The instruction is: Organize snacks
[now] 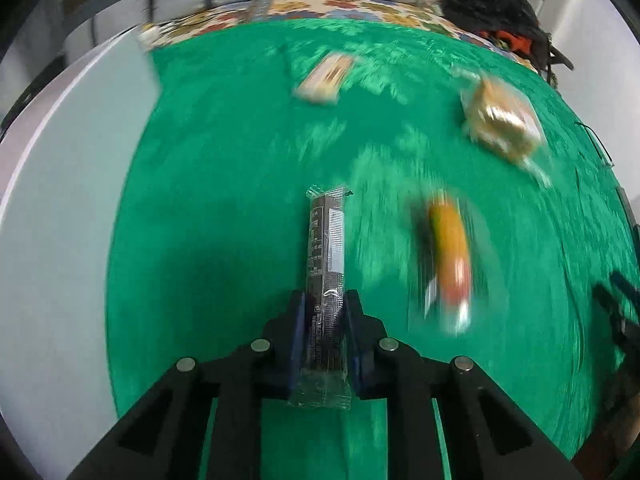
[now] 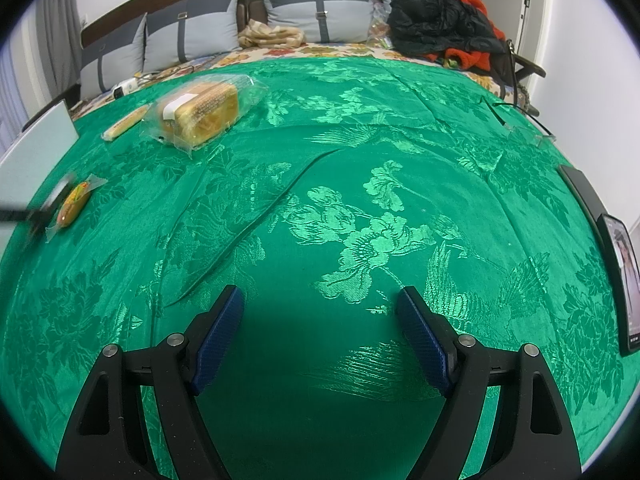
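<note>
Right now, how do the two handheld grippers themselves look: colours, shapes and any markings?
The left gripper and the right gripper match: angular matte black plastic frames with triangular cut-outs, round silver metal pins at the joints, and flat dark blue pads with a fine grid texture. No cables, labels or sleeves are visible.
</note>
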Motion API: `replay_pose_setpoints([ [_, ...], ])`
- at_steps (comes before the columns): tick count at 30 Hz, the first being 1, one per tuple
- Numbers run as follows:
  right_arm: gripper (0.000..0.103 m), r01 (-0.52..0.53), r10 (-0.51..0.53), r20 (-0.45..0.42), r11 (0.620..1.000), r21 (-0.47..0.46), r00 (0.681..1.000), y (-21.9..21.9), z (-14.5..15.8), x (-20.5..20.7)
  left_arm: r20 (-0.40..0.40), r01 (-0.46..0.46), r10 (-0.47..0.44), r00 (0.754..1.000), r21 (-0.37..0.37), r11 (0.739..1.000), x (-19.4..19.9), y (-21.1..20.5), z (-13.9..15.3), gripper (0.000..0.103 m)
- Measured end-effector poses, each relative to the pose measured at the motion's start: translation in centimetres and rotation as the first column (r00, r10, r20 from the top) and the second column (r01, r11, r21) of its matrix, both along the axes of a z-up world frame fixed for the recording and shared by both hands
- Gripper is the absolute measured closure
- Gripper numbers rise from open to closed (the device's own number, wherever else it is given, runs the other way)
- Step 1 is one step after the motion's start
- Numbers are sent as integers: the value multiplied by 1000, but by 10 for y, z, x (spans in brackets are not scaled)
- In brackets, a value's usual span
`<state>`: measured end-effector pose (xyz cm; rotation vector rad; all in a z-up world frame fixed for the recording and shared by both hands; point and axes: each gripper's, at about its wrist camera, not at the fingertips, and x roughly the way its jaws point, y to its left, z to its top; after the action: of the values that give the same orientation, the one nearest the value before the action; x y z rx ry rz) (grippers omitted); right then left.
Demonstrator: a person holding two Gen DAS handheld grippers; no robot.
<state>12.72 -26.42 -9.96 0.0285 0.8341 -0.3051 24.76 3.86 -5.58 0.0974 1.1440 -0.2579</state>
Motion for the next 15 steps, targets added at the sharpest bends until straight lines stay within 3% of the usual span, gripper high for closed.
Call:
replay_pose_setpoints([
  [5, 20, 0, 0, 0, 1000, 0, 1000, 0, 0, 0, 61, -84, 86, 994, -36, 996, -55, 15, -7, 83],
  [6, 20, 1, -1, 0, 1000, 0, 1000, 0, 0, 0, 78, -102, 106, 991, -51, 993, -58, 17, -9, 78],
  [8, 20, 1, -1, 0, 1000, 0, 1000, 0, 0, 0, 114, -122, 131, 985, -85, 989, -60, 19, -13, 51],
  [9, 20, 1, -1, 0, 1000, 0, 1000, 0, 0, 0, 121, -135, 143, 982, -72, 988, -59, 18, -14, 27],
  [10, 20, 1, -1, 0, 1000, 0, 1000, 0, 0, 0, 130, -156, 160, 979, -43, 987, -58, 18, -17, 21],
  [13, 20, 0, 0, 0, 1000, 0, 1000, 0, 0, 0, 182, -140, 136, 974, 14, 990, -52, 10, -22, 14],
  [15, 20, 7, -7, -3, 1000, -2, 1000, 0, 0, 0, 191, -143, 140, 972, 3, 990, -50, 15, -24, 9],
])
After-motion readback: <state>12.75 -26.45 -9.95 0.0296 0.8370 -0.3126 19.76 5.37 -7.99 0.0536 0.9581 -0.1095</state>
